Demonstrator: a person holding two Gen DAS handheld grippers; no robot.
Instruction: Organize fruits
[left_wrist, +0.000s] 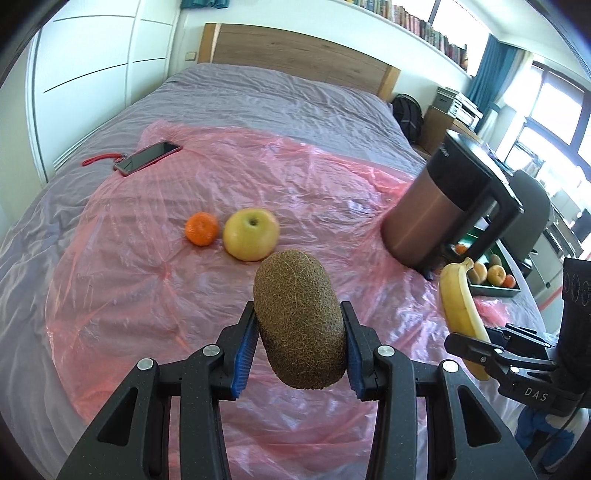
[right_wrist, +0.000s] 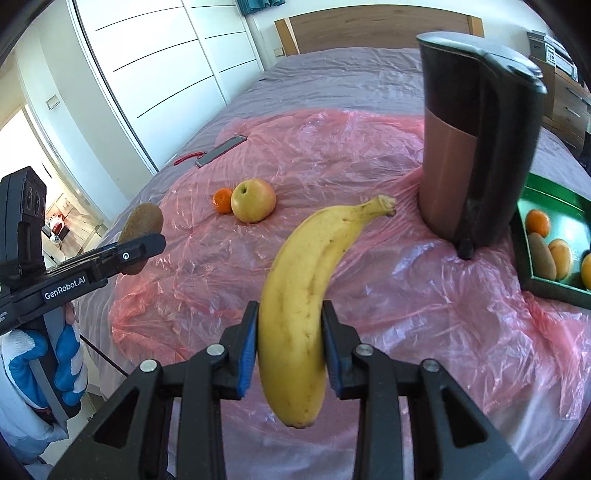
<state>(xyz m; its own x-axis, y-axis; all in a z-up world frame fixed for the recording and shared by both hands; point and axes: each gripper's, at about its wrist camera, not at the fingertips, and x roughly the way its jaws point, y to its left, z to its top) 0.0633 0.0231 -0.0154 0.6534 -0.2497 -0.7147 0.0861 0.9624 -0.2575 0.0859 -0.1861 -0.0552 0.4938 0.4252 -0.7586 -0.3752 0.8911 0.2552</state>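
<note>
Partway done — left gripper (left_wrist: 300, 334) clamps fuzzy brown kiwi (left_wrist: 301, 319), right gripper (right_wrist: 290, 349) clamps yellow banana (right_wrist: 306, 306), both aloft; green tray (right_wrist: 546, 286) holds several fruits — small orange mandarin (left_wrist: 201, 229) and yellow-green apple (left_wrist: 251, 234) remain on pink plastic sheet (left_wrist: 147, 266).

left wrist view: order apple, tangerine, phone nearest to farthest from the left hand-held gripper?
1. Apple: nearest, just beyond the kiwi that the left hand-held gripper holds, on the pink plastic sheet.
2. Tangerine: left of the apple, close beside it, a little farther out.
3. Phone: farthest, far left near the sheet's back edge.
</note>
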